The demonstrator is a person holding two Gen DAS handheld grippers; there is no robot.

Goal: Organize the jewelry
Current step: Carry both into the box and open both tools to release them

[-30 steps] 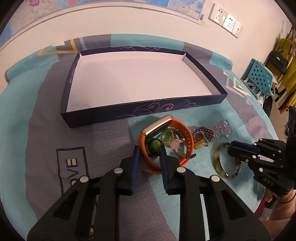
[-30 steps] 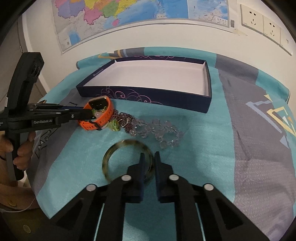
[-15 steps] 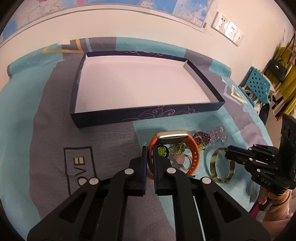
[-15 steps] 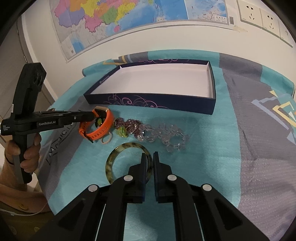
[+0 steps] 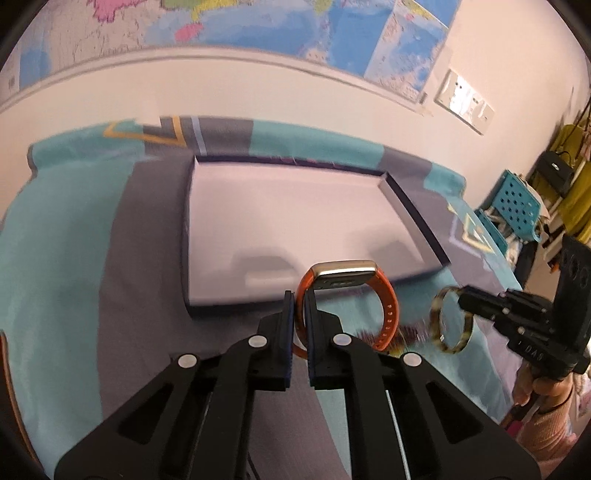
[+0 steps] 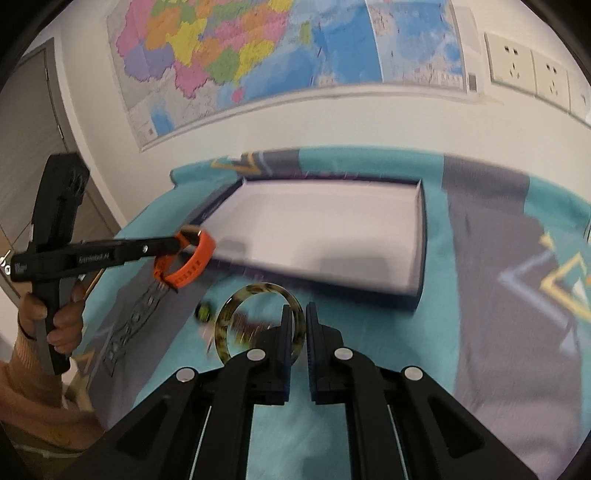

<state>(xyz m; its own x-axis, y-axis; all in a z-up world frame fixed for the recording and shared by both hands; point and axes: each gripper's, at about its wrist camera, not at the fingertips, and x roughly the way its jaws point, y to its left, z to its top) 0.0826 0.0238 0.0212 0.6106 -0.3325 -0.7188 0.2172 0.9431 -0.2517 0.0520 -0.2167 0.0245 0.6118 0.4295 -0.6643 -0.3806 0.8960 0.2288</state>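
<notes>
From the left wrist camera, the left claw [image 5: 299, 317] is pinched narrow on the strap of an orange watch [image 5: 347, 308], which hangs clear of the teal-and-grey cloth [image 5: 74, 258] covering the counter. The watch has a bright orange band with a row of small holes and a gold-toned rectangular case at its top, and the band forms an upright loop in front of the near wall of the box [image 5: 291, 218]. This box is shallow, navy on the outside and plain white inside, and it sits toward the far edge of the counter below a wall map [image 5: 258, 26]. Off to the right, the right claw [image 5: 461, 301] grips a tortoiseshell bangle [image 5: 448, 320], a mottled amber and dark brown ring held upright above the cloth near the box's near right corner. Through the right wrist camera, the right claw [image 6: 296, 325] is closed narrow on that bangle [image 6: 255, 321], clamping its right side while the rest of the ring stands to the left of the fingers. Blurred beads [image 6: 207, 312] lie on the cloth behind the ring. At left, the left claw [image 6: 177, 245] carries the watch [image 6: 184, 264] just beside the box's [image 6: 419, 251] near left corner, band drooping below the case.
</notes>
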